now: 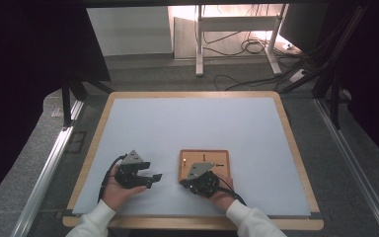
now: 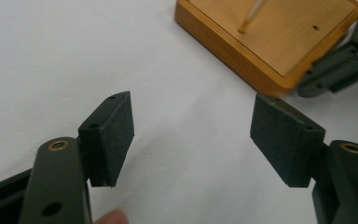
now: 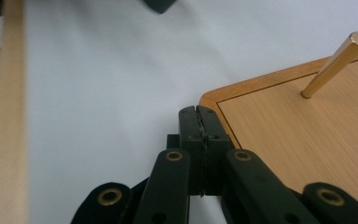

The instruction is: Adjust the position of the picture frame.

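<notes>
A small wooden board [image 1: 222,159] lies on the white mat near the front of the table. A brass peg [image 1: 184,160] stands upright at its left corner, and the peg [image 3: 336,64] leans across the right gripper view. My right gripper [image 1: 183,182] rests at the board's front left corner. Its jaws [image 3: 198,114] are shut with nothing between them, beside the board [image 3: 284,140]. My left gripper [image 1: 154,178] sits to the left of the board, held low over the mat. It stands open [image 2: 191,135] and empty, pointed toward the board [image 2: 279,46] and the peg [image 2: 251,16].
The white mat [image 1: 192,123] covers a table with a wooden rim [image 1: 296,148]. Behind the table are grey floor, loose cables [image 1: 246,47] and a white stand's legs [image 1: 200,49]. Metal rails [image 1: 44,173] run along both sides.
</notes>
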